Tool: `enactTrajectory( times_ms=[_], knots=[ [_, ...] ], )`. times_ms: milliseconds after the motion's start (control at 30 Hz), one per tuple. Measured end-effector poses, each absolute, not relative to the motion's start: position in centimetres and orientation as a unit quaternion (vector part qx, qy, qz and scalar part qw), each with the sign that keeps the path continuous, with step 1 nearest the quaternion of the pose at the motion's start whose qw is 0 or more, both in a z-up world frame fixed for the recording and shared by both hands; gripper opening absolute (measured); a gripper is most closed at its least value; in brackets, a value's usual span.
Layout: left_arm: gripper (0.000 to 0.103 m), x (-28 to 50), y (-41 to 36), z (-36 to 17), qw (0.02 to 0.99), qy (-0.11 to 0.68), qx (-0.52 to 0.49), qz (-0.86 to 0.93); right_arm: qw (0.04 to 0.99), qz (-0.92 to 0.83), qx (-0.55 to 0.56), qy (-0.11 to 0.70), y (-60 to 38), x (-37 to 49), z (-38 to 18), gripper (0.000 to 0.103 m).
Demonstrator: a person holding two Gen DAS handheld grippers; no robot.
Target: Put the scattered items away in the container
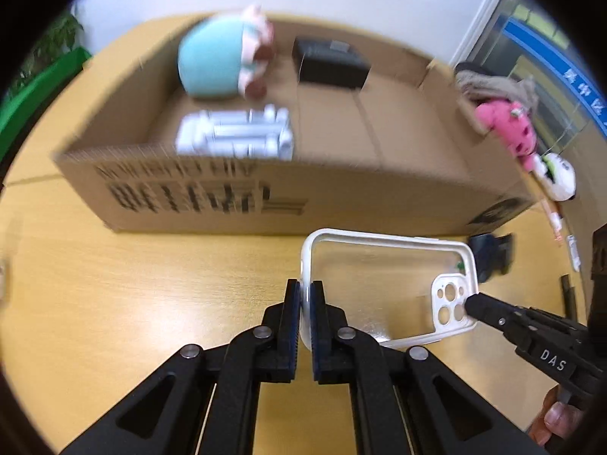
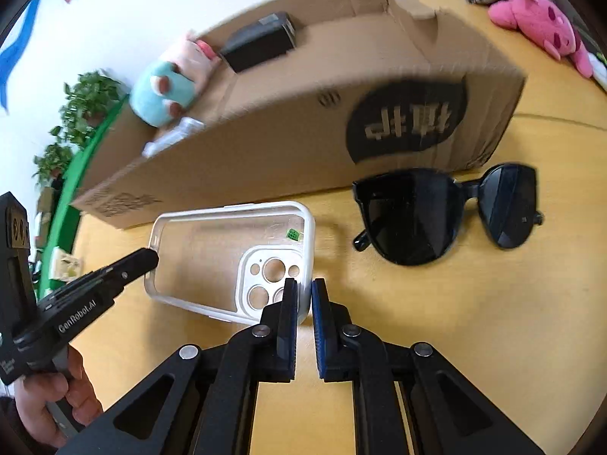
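A clear phone case with a white rim [image 1: 387, 288] [image 2: 231, 261] is held just above the wooden table, in front of an open cardboard box [image 1: 341, 197] [image 2: 288, 129]. My left gripper [image 1: 306, 295] is shut on the case's plain end; it shows in the right wrist view [image 2: 146, 259]. My right gripper [image 2: 303, 292] is shut on the rim at the camera-cutout end; it shows in the left wrist view [image 1: 472, 305]. Black sunglasses [image 2: 447, 208] [image 1: 489, 258] lie on the table right of the case, by the box.
In the box lie a teal and pink plush [image 1: 220, 57] [image 2: 167, 87], a black box [image 1: 330, 62] [image 2: 261, 40] and a white pack [image 1: 235, 134] [image 2: 170, 138]. A pink plush [image 1: 508, 125] [image 2: 538, 26] and a white toy [image 1: 557, 178] lie beyond the box. Plants [image 2: 76, 121] stand far left.
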State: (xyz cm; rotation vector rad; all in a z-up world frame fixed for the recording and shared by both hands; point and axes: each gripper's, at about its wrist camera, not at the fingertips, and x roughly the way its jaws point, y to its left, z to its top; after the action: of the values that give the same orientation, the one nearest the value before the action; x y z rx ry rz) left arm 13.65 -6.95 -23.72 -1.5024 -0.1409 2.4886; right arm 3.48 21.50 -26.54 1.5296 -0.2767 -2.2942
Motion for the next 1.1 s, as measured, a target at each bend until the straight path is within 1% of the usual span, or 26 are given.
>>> enactTrajectory(
  times_ms=[233, 300, 400, 467, 633, 700, 867, 1000, 1100],
  knots=[
    [0.004, 14.5, -6.1, -11.1, 0.130, -0.045, -0.450, 0.882, 0.220, -0.848, 0.476, -0.079, 22.9, 5.6, -13.6, 0.009],
    [0.004, 14.0, -6.0, -8.9, 0.133, -0.051, -0.431, 0.891, 0.221, -0.860, 0.452, -0.082, 23.1, 5.2, -10.6, 0.009],
    [0.004, 13.2, -6.2, -7.6, 0.131, -0.052, -0.413, 0.900, 0.224, -0.875, 0.423, -0.076, 22.6, 4.7, -8.2, 0.009],
    [0.004, 12.6, -6.9, -7.8, 0.127, -0.049, -0.411, 0.901, 0.229, -0.880, 0.410, -0.070, 22.0, 4.5, -7.9, 0.009],
    [0.004, 11.0, -10.3, -8.5, 0.103, -0.052, -0.407, 0.906, 0.256, -0.879, 0.396, -0.070, 18.1, 3.1, -9.2, 0.009],
    [0.004, 10.5, -11.9, -7.7, 0.090, -0.048, -0.407, 0.908, 0.268, -0.873, 0.400, -0.081, 16.6, 2.4, -9.3, 0.009],
    [0.004, 9.7, -14.0, -4.6, 0.070, -0.049, -0.408, 0.909, 0.303, -0.861, 0.398, -0.092, 13.8, 1.3, -7.0, 0.009],
    [0.004, 9.2, -12.9, -4.1, 0.073, -0.040, -0.413, 0.907, 0.312, -0.857, 0.398, -0.098, 14.7, 0.6, -6.2, 0.009],
    [0.004, 8.6, -10.7, -5.9, 0.080, -0.035, -0.420, 0.903, 0.304, -0.855, 0.407, -0.100, 16.5, -0.2, -7.7, 0.009]
  ],
)
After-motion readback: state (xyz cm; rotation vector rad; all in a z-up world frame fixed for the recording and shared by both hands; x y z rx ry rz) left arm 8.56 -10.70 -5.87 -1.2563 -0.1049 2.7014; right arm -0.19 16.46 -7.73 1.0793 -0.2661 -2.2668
